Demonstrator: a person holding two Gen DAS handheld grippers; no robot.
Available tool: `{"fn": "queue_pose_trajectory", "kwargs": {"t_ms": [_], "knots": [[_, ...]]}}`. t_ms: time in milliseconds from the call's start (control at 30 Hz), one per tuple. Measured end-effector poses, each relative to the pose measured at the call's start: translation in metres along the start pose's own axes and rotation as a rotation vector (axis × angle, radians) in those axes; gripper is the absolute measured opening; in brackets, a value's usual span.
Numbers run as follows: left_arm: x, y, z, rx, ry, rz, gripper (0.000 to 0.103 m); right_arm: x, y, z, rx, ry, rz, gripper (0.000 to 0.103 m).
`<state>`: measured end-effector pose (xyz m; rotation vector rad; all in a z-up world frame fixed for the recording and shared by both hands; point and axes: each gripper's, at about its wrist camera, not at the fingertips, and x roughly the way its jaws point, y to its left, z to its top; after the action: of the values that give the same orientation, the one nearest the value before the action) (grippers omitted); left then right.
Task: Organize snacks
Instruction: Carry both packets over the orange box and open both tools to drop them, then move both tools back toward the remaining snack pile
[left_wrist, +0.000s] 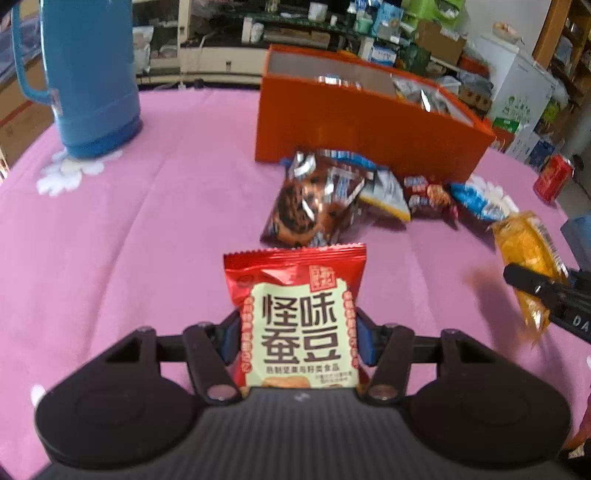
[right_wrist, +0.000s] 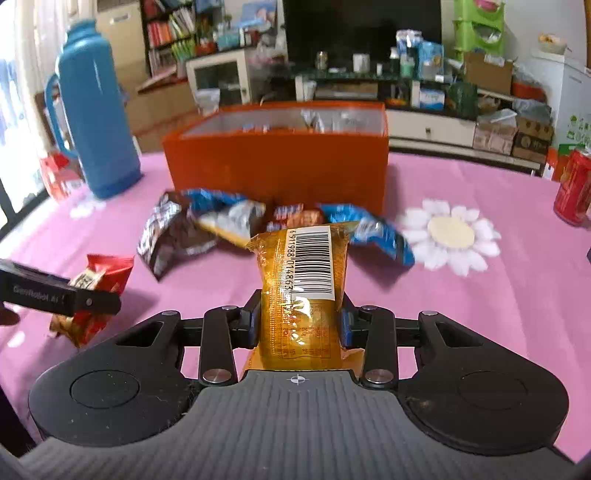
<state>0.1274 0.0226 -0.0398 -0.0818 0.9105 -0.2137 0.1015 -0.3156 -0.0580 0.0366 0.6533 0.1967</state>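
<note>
My left gripper (left_wrist: 297, 338) is shut on a red snack packet (left_wrist: 295, 295) with a cream label, held above the pink tablecloth. The packet also shows in the right wrist view (right_wrist: 98, 284), at the left. My right gripper (right_wrist: 300, 321) is shut on an orange-gold packet (right_wrist: 303, 280) with a barcode; the packet also shows in the left wrist view (left_wrist: 528, 254), at the right. An open orange box (left_wrist: 354, 122) (right_wrist: 277, 162) holding several packets stands at the back. A pile of loose snack packets (left_wrist: 332, 199) (right_wrist: 221, 225) lies in front of it.
A tall blue thermos (left_wrist: 88, 74) (right_wrist: 96, 125) stands at the back left. A red drink can (left_wrist: 554, 177) (right_wrist: 574, 184) stands at the far right. A white flower print (right_wrist: 448, 232) marks the pink cloth (left_wrist: 129, 240). Shelves and cartons crowd the room behind.
</note>
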Motion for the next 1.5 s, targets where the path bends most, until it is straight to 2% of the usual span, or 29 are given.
{"fn": "queue_pose_trajectory", "kwargs": {"t_ms": [133,467,600,700,767,867,967,1133,1333,1400,1433,1467,1500], "knots": [[-0.003,-0.004,0.020,0.003,-0.041,0.006,0.058,0.009,-0.004,0.008,0.059,0.010,0.020,0.019],[0.001,0.001,0.069,-0.001,-0.125,-0.045,0.058,0.012,-0.005,0.053,0.135,-0.114,-0.001,0.019],[0.006,0.003,0.094,0.010,-0.152,-0.059,0.058,0.025,-0.009,0.073,0.146,-0.118,-0.009,0.019],[0.011,0.003,0.120,0.015,-0.188,-0.066,0.058,0.043,-0.016,0.095,0.147,-0.107,-0.005,0.019],[0.017,0.003,0.143,0.009,-0.220,-0.065,0.058,0.055,-0.020,0.118,0.134,-0.135,-0.029,0.019],[0.033,0.002,0.182,0.007,-0.250,-0.069,0.057,0.075,-0.032,0.145,0.179,-0.179,-0.015,0.019],[0.052,-0.001,0.206,0.036,-0.267,-0.074,0.057,0.096,-0.042,0.160,0.219,-0.199,-0.011,0.019],[0.087,0.006,0.215,0.050,-0.241,-0.095,0.058,0.143,-0.047,0.177,0.226,-0.167,-0.019,0.019],[0.106,0.010,0.219,0.049,-0.270,-0.100,0.058,0.178,-0.018,0.179,0.086,-0.153,-0.042,0.019],[0.110,0.005,0.216,0.076,-0.273,-0.081,0.062,0.180,-0.009,0.178,0.048,-0.161,-0.057,0.026],[0.110,0.003,0.213,0.088,-0.279,-0.075,0.073,0.179,-0.007,0.177,0.043,-0.171,-0.058,0.032],[0.108,0.001,0.211,0.098,-0.290,-0.087,0.077,0.178,-0.008,0.178,0.050,-0.176,-0.049,0.042],[0.103,0.000,0.211,0.102,-0.307,-0.090,0.077,0.174,-0.010,0.180,0.069,-0.182,-0.033,0.044]]}}
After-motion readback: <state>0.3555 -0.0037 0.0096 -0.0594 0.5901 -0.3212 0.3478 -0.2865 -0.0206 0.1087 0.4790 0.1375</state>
